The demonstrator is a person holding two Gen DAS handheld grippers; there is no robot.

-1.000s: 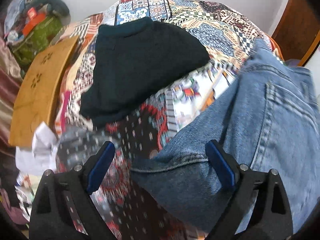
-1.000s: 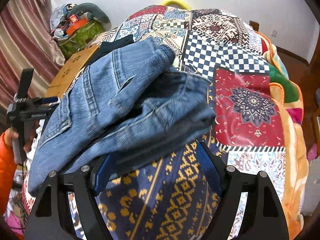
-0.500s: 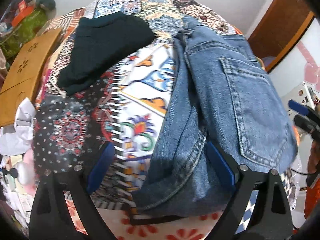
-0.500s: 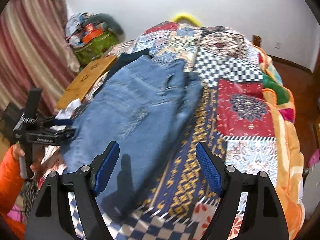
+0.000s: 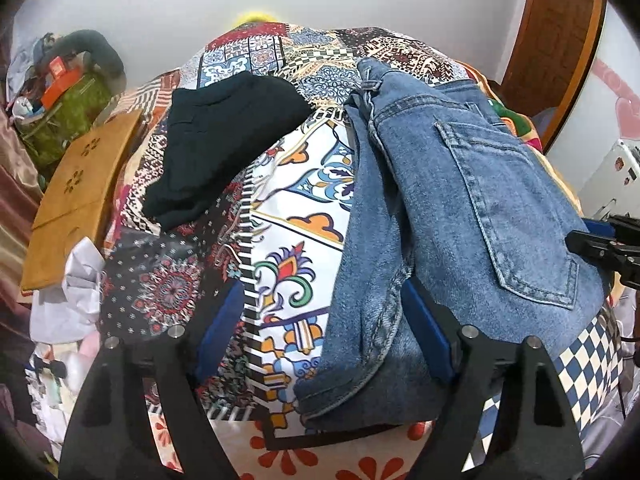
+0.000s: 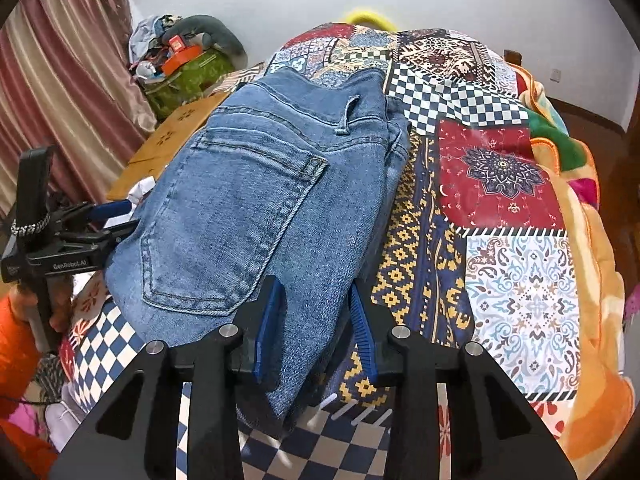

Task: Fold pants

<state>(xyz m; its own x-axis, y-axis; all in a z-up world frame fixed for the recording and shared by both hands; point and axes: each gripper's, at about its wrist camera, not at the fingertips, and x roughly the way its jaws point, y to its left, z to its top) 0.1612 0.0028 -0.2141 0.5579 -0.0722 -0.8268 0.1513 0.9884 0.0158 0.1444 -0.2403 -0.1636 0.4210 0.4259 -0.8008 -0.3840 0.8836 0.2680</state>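
Lying folded on patchwork quilt [image 6: 500,168]: jeans [image 6: 248,208]

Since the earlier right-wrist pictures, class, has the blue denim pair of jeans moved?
Yes. The jeans were bunched high over the patchwork quilt; now they lie flattened on it, pocket up.

A bed covered by a patchwork quilt [image 6: 500,176] is occupied by folded blue jeans [image 6: 256,208] and a dark folded garment [image 5: 224,140].

Both grippers angled downward, left gripper [image 5: 324,336] fingers closing from wide, right gripper [image 6: 316,332] fingers closing, narrow.
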